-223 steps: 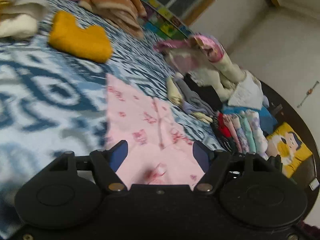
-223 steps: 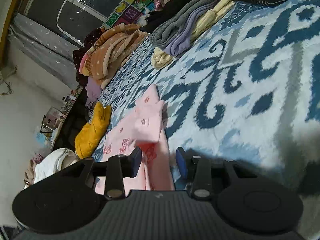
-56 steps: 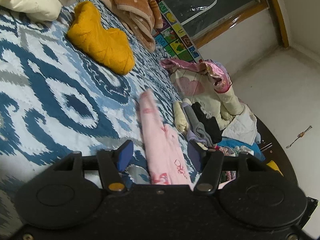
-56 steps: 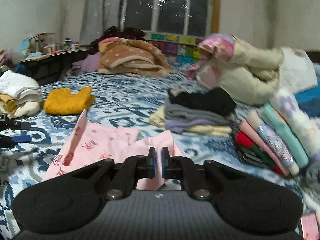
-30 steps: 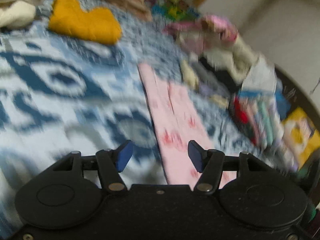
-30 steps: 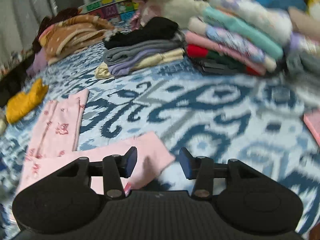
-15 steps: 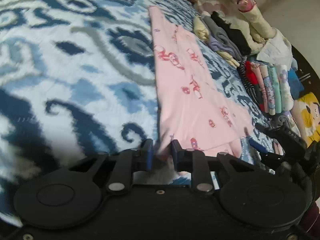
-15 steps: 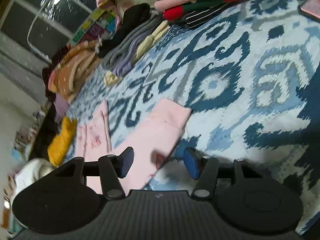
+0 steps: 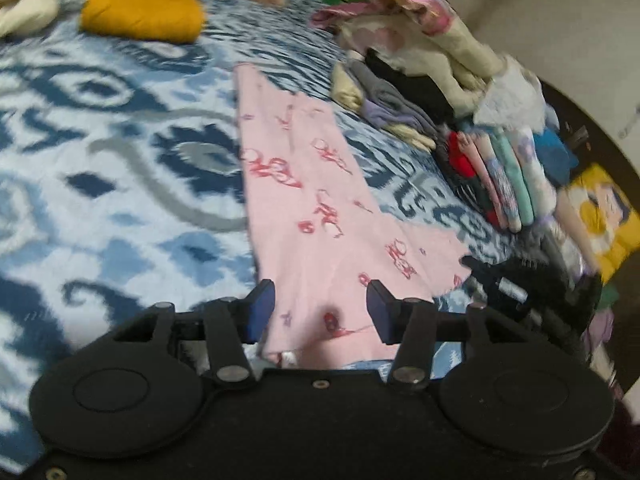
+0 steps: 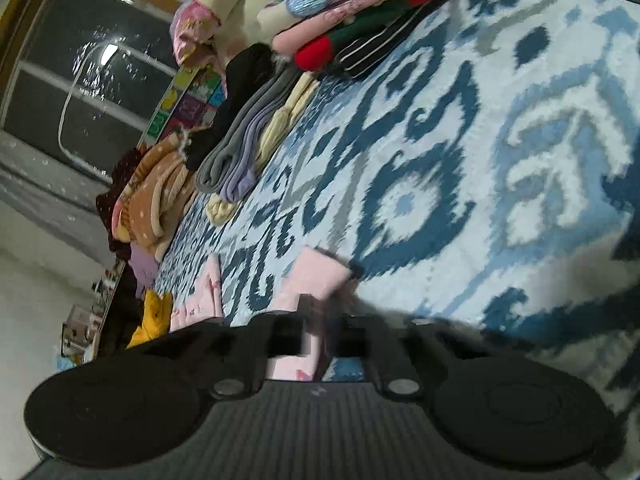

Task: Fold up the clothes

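Observation:
A pink garment with red prints (image 9: 320, 208) lies flat and stretched out on the blue and white patterned bedspread (image 9: 100, 152). My left gripper (image 9: 320, 304) is open, its fingers straddling the garment's near end. In the right wrist view the garment's pink corner (image 10: 316, 280) lies right in front of my right gripper (image 10: 320, 344), whose fingers are blurred by motion with pink cloth between them; the jaw gap looks narrow. The right gripper (image 9: 508, 284) also shows in the left wrist view at the garment's right corner.
A folded yellow garment (image 9: 140, 12) lies far left. Stacks of folded clothes (image 9: 492, 168) and a grey and black pile (image 9: 392, 96) line the right side. A loose heap (image 9: 416, 36) sits behind them. A brown dotted blanket (image 10: 152, 200) and a window (image 10: 80, 60) lie beyond.
My left gripper has opened and let go of the garment's near end, and drawn back a little. My right gripper's fingers have come closer together over the garment's corner.

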The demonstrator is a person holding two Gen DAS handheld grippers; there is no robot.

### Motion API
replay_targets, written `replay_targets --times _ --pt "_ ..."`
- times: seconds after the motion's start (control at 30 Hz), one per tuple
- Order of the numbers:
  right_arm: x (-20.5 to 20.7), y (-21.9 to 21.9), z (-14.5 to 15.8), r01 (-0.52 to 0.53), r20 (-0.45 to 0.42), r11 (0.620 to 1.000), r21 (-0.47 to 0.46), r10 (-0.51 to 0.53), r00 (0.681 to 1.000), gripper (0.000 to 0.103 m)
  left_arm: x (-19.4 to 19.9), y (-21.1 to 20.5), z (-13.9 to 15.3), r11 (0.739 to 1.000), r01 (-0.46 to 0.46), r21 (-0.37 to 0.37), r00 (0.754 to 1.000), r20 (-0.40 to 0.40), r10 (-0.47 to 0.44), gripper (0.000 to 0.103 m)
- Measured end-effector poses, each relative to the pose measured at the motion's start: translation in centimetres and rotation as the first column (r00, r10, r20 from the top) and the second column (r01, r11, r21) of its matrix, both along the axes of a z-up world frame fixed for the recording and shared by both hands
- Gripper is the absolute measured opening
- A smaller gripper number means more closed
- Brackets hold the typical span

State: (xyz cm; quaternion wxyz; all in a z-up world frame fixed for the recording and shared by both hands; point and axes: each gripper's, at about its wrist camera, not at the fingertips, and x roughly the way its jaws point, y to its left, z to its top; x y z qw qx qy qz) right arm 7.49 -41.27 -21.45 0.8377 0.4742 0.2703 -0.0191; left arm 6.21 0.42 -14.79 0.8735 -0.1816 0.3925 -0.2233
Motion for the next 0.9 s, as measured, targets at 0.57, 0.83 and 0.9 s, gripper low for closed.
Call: replay_targets --times 0.57,0.83,0.9 --pt "6.8 6.1 12.2 -0.134 0.053 0.983 -0.122 0.141 0.989 0.008 0.6 -0.3 -2.6 0.986 0.165 -0.018 0.986 -0.022 -0.166 0.055" --pt "14.4 13.4 14.6 -0.274 0.032 0.948 -0.166 0.282 0.959 0.008 0.7 1.4 -2.6 0.984 0.138 -0.114 0.987 -0.063 -0.146 0.057" --pt "16.2 15.1 14.6 -0.308 0.011 0.933 -0.185 0.316 0.949 0.008 0.9 2.9 -2.6 0.980 0.088 -0.177 0.991 -0.081 -0.104 0.057"
